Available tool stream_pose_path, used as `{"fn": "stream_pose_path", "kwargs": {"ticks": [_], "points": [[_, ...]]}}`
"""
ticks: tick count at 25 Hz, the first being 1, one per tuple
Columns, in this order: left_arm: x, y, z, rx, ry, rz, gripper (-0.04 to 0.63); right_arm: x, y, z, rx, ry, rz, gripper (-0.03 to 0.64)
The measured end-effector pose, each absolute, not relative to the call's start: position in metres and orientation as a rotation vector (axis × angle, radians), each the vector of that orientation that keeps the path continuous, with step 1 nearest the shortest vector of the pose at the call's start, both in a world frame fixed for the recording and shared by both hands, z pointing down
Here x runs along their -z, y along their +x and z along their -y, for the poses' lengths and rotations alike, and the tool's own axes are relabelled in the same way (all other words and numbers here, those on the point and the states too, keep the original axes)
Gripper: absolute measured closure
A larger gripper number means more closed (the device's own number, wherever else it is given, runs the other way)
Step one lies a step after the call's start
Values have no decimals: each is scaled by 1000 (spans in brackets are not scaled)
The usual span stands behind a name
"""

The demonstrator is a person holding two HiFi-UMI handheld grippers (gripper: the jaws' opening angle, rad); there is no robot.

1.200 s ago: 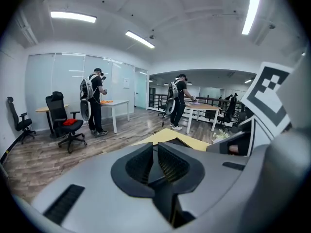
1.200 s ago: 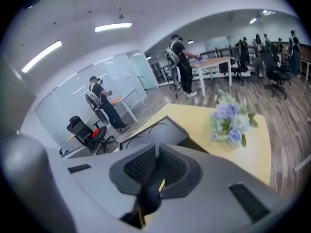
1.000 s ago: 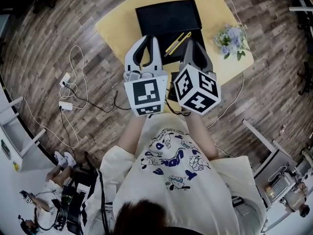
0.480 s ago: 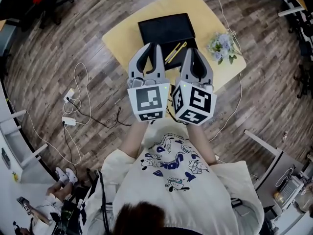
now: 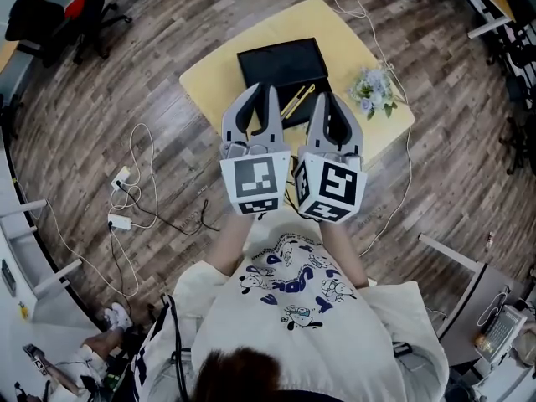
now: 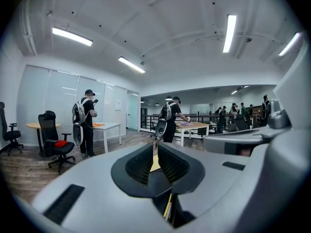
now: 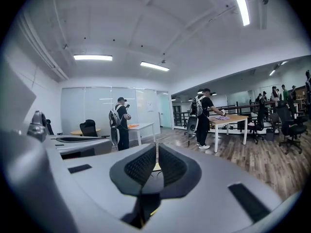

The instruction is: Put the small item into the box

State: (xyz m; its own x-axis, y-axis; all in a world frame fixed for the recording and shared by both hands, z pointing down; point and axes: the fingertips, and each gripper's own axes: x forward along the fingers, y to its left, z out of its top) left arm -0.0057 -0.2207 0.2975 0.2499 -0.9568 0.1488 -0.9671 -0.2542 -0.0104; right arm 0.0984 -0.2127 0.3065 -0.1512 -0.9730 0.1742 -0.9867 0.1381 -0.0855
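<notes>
I have both claws side by side in front of my chest, their marker cubes facing up at the head camera. The left claw point(image 5: 262, 90) is pressed together. Its own view shows the ribbed pads meeting with only a thin slit between them, and nothing is pinched there. The right claw point(image 5: 327, 99) is also pressed together and empty, with its pads meeting in the same way. Both claws aim out across the room, so their cameras show the office and not the work surface.

From the head view, the yellow counter point(image 5: 218, 78) sits beyond the claws. The black box point(image 5: 280, 57) lies open near the counter's far side, and a flat black surface adjoins it on the near side. Two thin yellow sticks point(image 5: 297, 100) lie on that black surface just near the box and outside it. In the picture they show between the tips of the two claws. I cannot tell what kind of item they are. A small bunch of pale flowers point(image 5: 373, 90) sits at the right end of the counter, well apart from the box.

To the left, white cables point(image 5: 138, 149) and a power strip point(image 5: 119, 178) trail over the wooden floor point(image 5: 100, 99). In the left claw's view, a black office chair point(image 6: 52, 139) stands at far left, and people point(image 6: 85, 120) stand at tables farther off.
</notes>
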Motion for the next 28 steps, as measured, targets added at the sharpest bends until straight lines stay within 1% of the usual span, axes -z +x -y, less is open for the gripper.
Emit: {"fn": "stream_pose_path", "kwargs": {"ticks": [10, 28], "points": [[-288, 6, 214, -179, 2450, 1857, 552, -299, 107, 207, -232, 1995, 2330, 581], [-284, 1, 204, -162, 2457, 1857, 552, -298, 101, 197, -233, 1988, 2333, 581]]}}
